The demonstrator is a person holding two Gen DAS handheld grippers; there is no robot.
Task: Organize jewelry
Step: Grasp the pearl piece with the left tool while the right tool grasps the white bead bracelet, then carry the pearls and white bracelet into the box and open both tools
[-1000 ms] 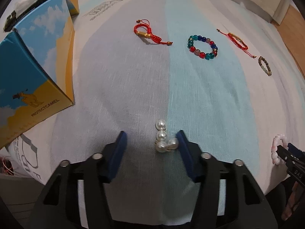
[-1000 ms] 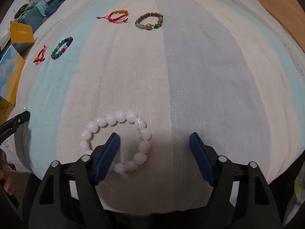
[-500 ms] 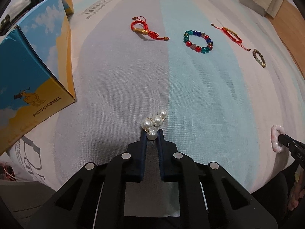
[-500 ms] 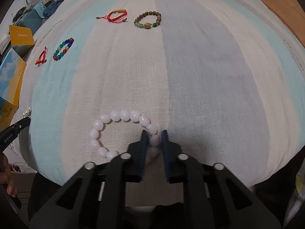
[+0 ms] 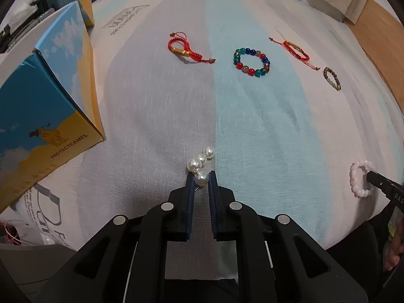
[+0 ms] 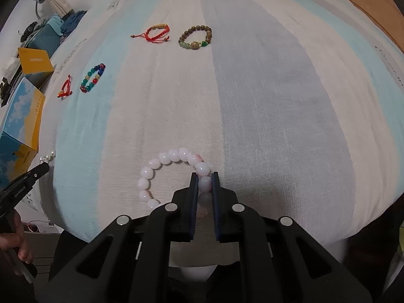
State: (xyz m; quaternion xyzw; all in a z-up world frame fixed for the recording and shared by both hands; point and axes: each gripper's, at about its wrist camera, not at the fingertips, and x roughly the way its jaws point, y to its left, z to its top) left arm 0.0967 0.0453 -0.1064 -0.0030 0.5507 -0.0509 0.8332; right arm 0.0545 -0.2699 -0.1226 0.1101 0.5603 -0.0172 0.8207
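Both tongs are pinching: your left gripper (image 5: 201, 178) nips the nearest bead of the pearl piece (image 5: 199, 164), whose string runs forward and slightly right; your right gripper (image 6: 204, 184) clamps the pink bracelet (image 6: 171, 174), its loop lying left. The other bracelets lie well ahead, probably the target row.

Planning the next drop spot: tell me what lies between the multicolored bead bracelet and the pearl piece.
Only bare striped cloth lies between the multicolored bead bracelet and the pearl piece, as the left wrist view shows.

Right tongs (image 6: 204, 180) clamping pink bracelet (image 6: 161, 171)
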